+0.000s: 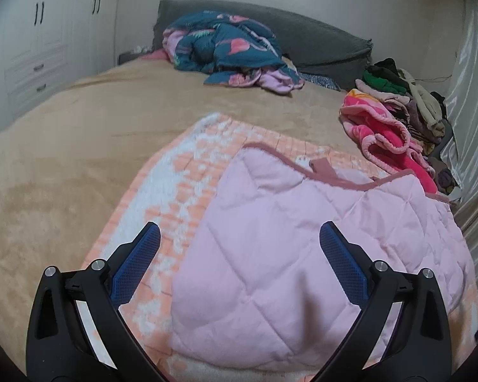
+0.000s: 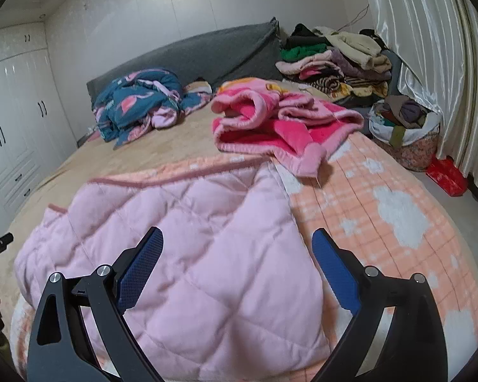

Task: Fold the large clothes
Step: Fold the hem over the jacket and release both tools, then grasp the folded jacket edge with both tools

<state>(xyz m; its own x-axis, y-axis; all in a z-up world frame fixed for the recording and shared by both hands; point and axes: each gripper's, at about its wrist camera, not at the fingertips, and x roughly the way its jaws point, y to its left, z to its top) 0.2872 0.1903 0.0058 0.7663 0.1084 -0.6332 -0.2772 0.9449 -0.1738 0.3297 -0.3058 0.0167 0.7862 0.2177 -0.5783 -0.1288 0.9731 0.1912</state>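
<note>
Gaping wide, both fingers (image 1: 239, 248) (image 2: 237, 251) above pink quilt (image 1: 286, 238); empty.

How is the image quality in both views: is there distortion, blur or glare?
Left wrist view: strong fisheye bending with dark corners; the pink quilted garment looks soft near the lens. Right wrist view: same bending; the curtain shines with glare, and the wardrobe curves; light is even, shadows weak.
</note>
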